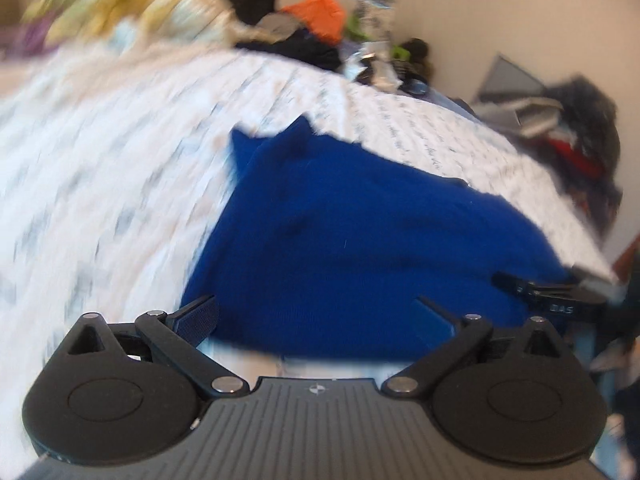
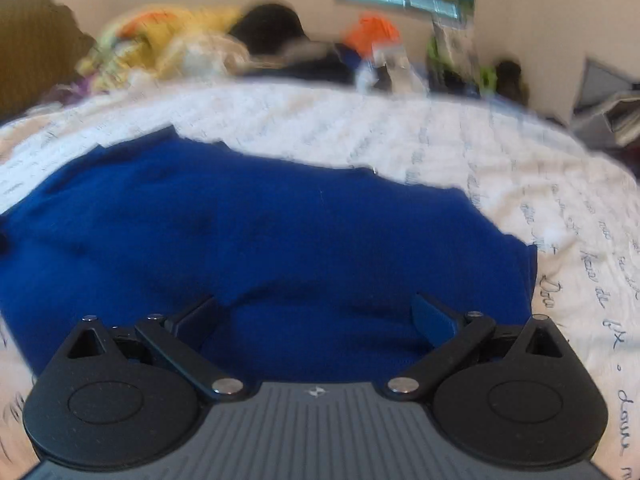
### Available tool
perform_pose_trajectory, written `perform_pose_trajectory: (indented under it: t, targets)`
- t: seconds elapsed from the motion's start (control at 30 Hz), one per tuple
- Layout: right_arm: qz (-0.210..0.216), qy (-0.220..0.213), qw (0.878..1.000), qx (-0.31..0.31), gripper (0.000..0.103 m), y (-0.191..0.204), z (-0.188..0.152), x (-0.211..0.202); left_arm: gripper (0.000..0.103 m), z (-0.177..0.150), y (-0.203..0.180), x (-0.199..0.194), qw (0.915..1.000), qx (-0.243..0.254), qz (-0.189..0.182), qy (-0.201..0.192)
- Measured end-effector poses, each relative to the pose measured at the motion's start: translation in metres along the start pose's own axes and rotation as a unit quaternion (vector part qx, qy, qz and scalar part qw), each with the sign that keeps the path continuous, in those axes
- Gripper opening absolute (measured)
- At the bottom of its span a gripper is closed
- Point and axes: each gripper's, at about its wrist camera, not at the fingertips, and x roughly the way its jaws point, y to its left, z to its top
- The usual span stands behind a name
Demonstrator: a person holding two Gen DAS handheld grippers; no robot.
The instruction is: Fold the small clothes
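The blue garment (image 1: pixel 360 240) lies spread on the bed (image 1: pixel 100 184), on a white cover printed with handwriting, filling the middle of both wrist views. In the left view it runs from about 11 o'clock, where two small points of cloth stick up, down to 4 o'clock; in the right view it spans from 9 o'clock to 3 o'clock with its near hem at the claws. It looks rumpled rather than flat, with soft ridges across the middle.

The left claw (image 1: pixel 316 312) stands wide apart over the near edge, nothing between its fingers. The right claw (image 2: pixel 316 312) is likewise wide apart and empty, low over the hem. The right claw's tip also shows at 4 o'clock in the left view.

Both views are smeared, so aim is the first risk: a pinch taken on the move may close on air. It may also catch the bed cover along with the cloth. Grabbing one layer of a doubled hem would drag the fold crooked. Uneven grips by the two claws would skew the edge.

Clutter (image 1: pixel 248 12) sits at 12 o'clock along the far side, well apart.
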Motion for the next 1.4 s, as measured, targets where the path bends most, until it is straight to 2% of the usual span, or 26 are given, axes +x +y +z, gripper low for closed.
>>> perform_pose_trajectory:
  t: [0.07,0.1,0.23,0.4,0.47,0.67,0.7,0.73,0.77,0.87,0.9,0.93,0.97,1.03,1.07,1.1,1.13,1.17,1.23,1.3,1.4]
  targets:
    - [0.003,-0.003,1.0,0.015,0.103,-0.003,0.001,0.001,0.1,-0.007,0.011,-0.005,0.9973,-0.071,-0.017,0.01]
    - [0.001,-0.002,1.0,0.013,0.103,-0.003,0.002,0.002,0.101,-0.01,0.017,-0.007,0.9942,-0.103,-0.031,0.001]
    - [-0.005,-0.001,1.0,0.009,0.103,-0.001,0.003,0.002,0.102,-0.01,0.025,-0.005,0.9788,-0.197,-0.05,-0.026]
    - [0.017,-0.015,0.999,0.043,0.103,-0.013,0.001,-0.001,0.102,-0.003,0.028,0.001,0.9636,-0.259,-0.037,-0.056]
    - [0.027,-0.021,0.998,0.059,0.103,-0.018,0.0,-0.003,0.098,0.001,0.029,0.003,0.9577,-0.278,-0.022,-0.069]
    - [0.042,-0.027,0.996,0.077,0.103,-0.024,0.0,-0.004,0.06,0.009,0.016,0.007,0.9642,-0.242,0.071,-0.081]
    - [0.045,-0.029,0.995,0.081,0.103,-0.025,0.0,-0.004,0.046,0.009,0.015,0.008,0.9643,-0.237,0.087,-0.081]
    - [0.049,-0.03,0.995,0.086,0.103,-0.027,-0.001,-0.005,0.022,0.01,0.014,0.009,0.9639,-0.232,0.107,-0.077]
    - [0.053,-0.032,0.994,0.091,0.103,-0.028,-0.001,-0.006,0.009,0.01,0.014,0.012,0.9631,-0.226,0.129,-0.07]
    - [0.071,-0.042,0.989,0.121,0.103,-0.036,-0.002,-0.009,0.008,0.016,0.003,0.011,0.9619,-0.215,0.156,-0.062]
    - [0.085,-0.044,0.985,0.146,0.103,-0.044,-0.001,-0.012,0.007,0.02,-0.008,0.01,0.9652,-0.199,0.156,-0.065]
    - [0.11,-0.045,0.975,0.187,0.103,-0.055,0.001,-0.017,0.007,0.026,-0.027,0.011,0.9726,-0.163,0.147,-0.076]
    - [0.142,-0.047,0.96,0.238,0.103,-0.07,0.003,-0.022,0.007,0.031,-0.052,0.01,0.9801,-0.113,0.133,-0.094]
    - [0.218,-0.056,0.914,0.338,0.103,-0.108,0.009,-0.028,0.007,0.031,-0.109,0.009,0.9877,0.002,0.092,-0.126]
    - [0.254,-0.055,0.889,0.377,0.103,-0.128,0.011,-0.027,0.007,0.026,-0.145,0.014,0.9862,0.073,0.062,-0.135]
    - [0.283,-0.047,0.867,0.407,0.103,-0.145,0.014,-0.023,0.007,0.017,-0.174,0.017,0.9812,0.131,0.034,-0.137]
    - [0.305,-0.037,0.851,0.425,0.103,-0.158,0.017,-0.019,0.007,0.005,-0.201,0.023,0.9732,0.188,0.006,-0.133]
    - [0.325,-0.025,0.84,0.434,0.103,-0.169,0.022,-0.012,0.007,-0.013,-0.227,0.032,0.9617,0.245,-0.025,-0.121]
    - [0.351,0.0,0.829,0.435,0.103,-0.181,0.026,0.001,0.008,-0.042,-0.255,0.048,0.9472,0.3,-0.071,-0.089]
    - [0.348,0.04,0.831,0.433,0.103,-0.184,0.026,0.015,0.008,-0.062,-0.266,0.06,0.9429,0.316,-0.09,-0.056]
    - [0.329,0.086,0.838,0.427,0.103,-0.181,0.019,0.031,0.008,-0.076,-0.266,0.068,0.9399,0.329,-0.083,-0.038]
